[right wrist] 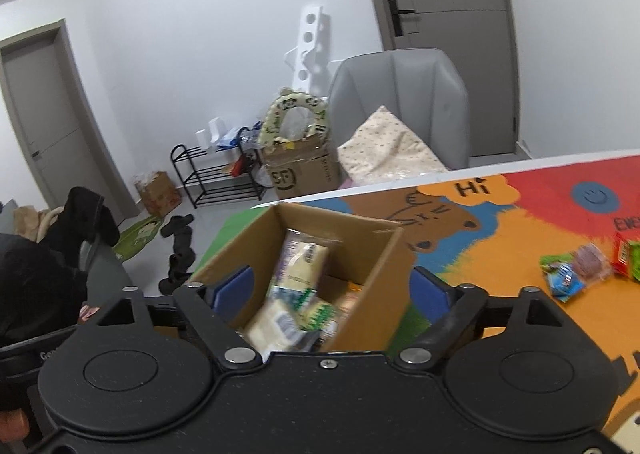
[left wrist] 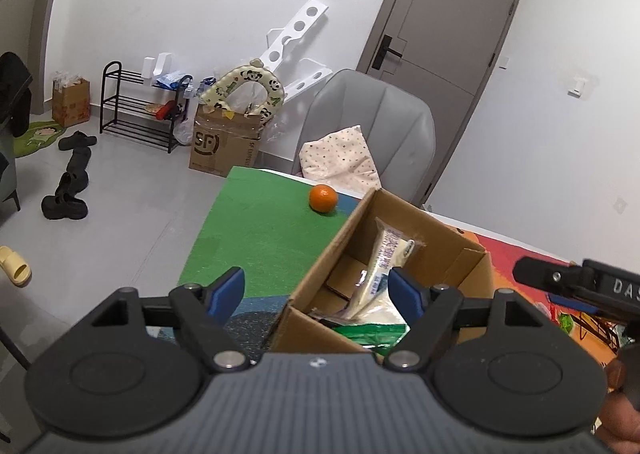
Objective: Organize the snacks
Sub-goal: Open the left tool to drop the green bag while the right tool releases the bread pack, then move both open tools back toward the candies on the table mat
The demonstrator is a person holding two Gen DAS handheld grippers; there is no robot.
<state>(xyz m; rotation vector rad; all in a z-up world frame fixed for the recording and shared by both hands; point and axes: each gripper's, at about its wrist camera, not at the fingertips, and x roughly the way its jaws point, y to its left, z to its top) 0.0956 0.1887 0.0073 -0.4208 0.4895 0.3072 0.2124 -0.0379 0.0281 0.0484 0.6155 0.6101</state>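
An open cardboard box point(left wrist: 444, 242) stands on the colourful table mat and holds several snack packets point(left wrist: 384, 262). It also shows in the right wrist view point(right wrist: 380, 254), with packets point(right wrist: 296, 294) inside. My left gripper point(left wrist: 318, 288) is open and empty, hovering over the box's near left corner. My right gripper point(right wrist: 334, 288) is open and empty, just above the box's near side. An orange point(left wrist: 323, 198) lies on the green part of the mat behind the box. Loose snack packets point(right wrist: 576, 270) lie on the orange part of the mat to the right.
The right gripper's body point(left wrist: 580, 282) reaches in at the right edge of the left wrist view. A grey chair point(left wrist: 372, 122) with a dotted cushion stands behind the table. The table's left edge point(left wrist: 204, 222) drops to the floor, where shoes and a shoe rack point(left wrist: 140, 106) stand.
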